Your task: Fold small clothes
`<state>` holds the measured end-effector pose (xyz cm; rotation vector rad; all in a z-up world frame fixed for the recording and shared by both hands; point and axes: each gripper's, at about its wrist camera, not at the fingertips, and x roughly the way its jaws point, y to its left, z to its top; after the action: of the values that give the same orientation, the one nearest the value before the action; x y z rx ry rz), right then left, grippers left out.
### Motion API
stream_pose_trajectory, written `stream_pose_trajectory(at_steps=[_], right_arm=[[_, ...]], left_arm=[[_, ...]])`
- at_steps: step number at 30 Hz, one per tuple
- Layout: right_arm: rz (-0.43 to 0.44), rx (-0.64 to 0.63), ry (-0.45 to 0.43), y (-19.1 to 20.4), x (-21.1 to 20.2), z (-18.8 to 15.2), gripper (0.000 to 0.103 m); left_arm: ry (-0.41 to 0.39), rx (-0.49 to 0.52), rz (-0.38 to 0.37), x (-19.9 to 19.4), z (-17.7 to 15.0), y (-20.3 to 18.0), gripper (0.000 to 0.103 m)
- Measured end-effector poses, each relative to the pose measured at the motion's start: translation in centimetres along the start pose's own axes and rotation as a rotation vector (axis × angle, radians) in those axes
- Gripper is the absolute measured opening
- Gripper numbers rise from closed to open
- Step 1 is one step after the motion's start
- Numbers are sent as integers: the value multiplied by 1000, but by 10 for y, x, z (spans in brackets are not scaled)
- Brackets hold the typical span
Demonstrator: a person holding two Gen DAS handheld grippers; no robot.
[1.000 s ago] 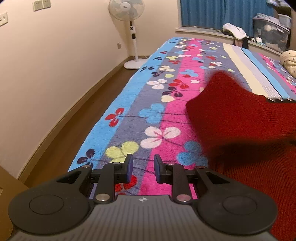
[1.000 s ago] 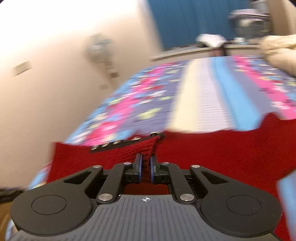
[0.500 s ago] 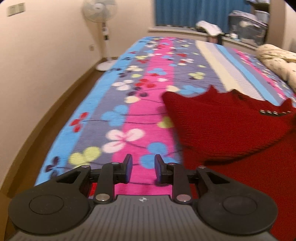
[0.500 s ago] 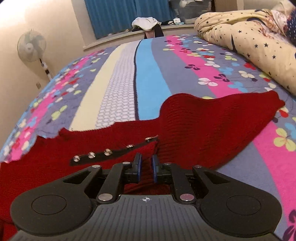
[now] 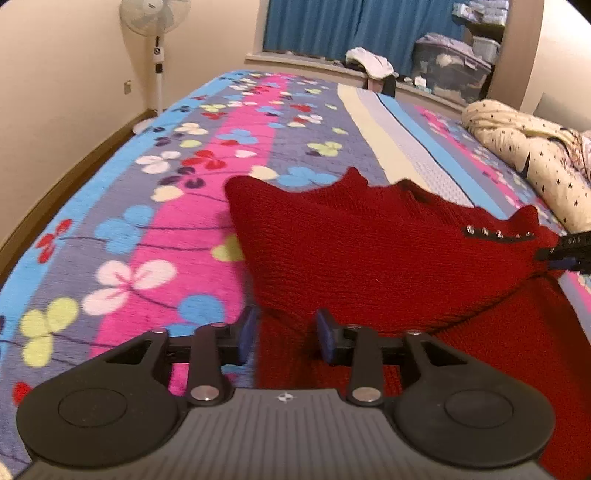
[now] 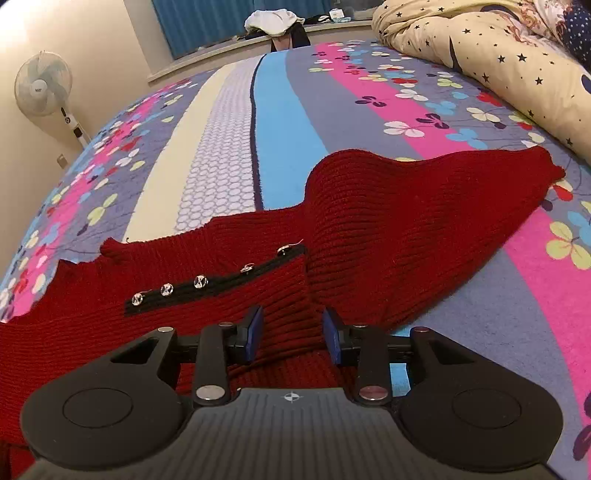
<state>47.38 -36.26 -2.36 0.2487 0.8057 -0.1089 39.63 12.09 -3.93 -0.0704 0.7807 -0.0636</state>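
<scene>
Underneath, a flowered striped bedspread [image 6: 280, 110] — fan [image 5: 157, 22], perhaps curtains [image 5: 332, 26] beyond.

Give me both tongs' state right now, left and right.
Left tongs: opening, red sweater edge between the pads, not pinched.
Right tongs: opening, sweater fold between the pads, released, pads apart from the knit.

The ribbed dark red knitted sweater [image 6: 388, 221] is showing a black strip with shiny studs [image 6: 207, 282]. The fleece bed cover [image 5: 155, 229] is wearing pink, blue, grey stripes with coloured clovers.
</scene>
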Motion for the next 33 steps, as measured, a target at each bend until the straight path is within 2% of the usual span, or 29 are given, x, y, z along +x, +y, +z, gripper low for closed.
stream_pose_trajectory(at_steps=[2, 3, 6, 8, 9, 10, 12, 15, 16, 17, 20, 22, 23, 27, 29, 30, 32, 33], right_arm=[[-22, -19, -18, 2, -1, 0, 17], [-24, -22, -25, 1, -1, 0, 11], [-7, -11, -36, -3, -3, 2, 8], [-3, -25, -43, -1, -4, 2, 8], [1, -32, -47, 0, -4, 2, 7], [8, -36, -50, 0, -5, 2, 7], [60, -19, -61, -1, -8, 4, 6], [244, 53, -56, -3, -14, 10, 5], [275, 58, -52, -3, -15, 11, 5], [260, 47, -45, -2, -14, 12, 5], [92, 19, 30, -5, 1, 7, 5], [-5, 25, 72, -11, 10, 3, 5], [-17, 40, 64, -14, 9, 3, 5], [58, 102, -64, -17, -14, 13, 9], [123, 91, -98, -12, -20, 13, 9], [151, 81, -78, -13, -17, 12, 9], [154, 46, 48, -10, 4, 5, 12], [119, 26, 102, -9, 14, -1, 12]], left_arm=[[5, 7, -10, 6, -1, -6, 47], [1, 10, -9, 9, 0, -10, 52], [21, 44, 45, 19, 1, -19, 54], [22, 86, 80, 25, 1, -25, 44], [18, 113, 87, 25, 1, -26, 23], [13, 140, 97, 24, 2, -26, 19], [11, 114, 90, 19, 6, -15, 16], [13, 64, 109, 12, 12, 6, 15], [23, 35, 97, 11, 13, 14, 15], [40, 11, 76, 12, 13, 21, 15], [57, 8, 49, 12, 11, 24, 20], [30, -12, 56, 6, 14, 24, 23], [4, -21, 62, 2, 17, 24, 23], [-116, -1, 25, -12, 27, 14, 23], [-96, 21, -5, -8, 26, 9, 23], [-59, 42, 1, -1, 24, 6, 22], [66, 103, 61, 21, 14, 1, 19], [60, 124, 74, 24, 11, -1, 19]])
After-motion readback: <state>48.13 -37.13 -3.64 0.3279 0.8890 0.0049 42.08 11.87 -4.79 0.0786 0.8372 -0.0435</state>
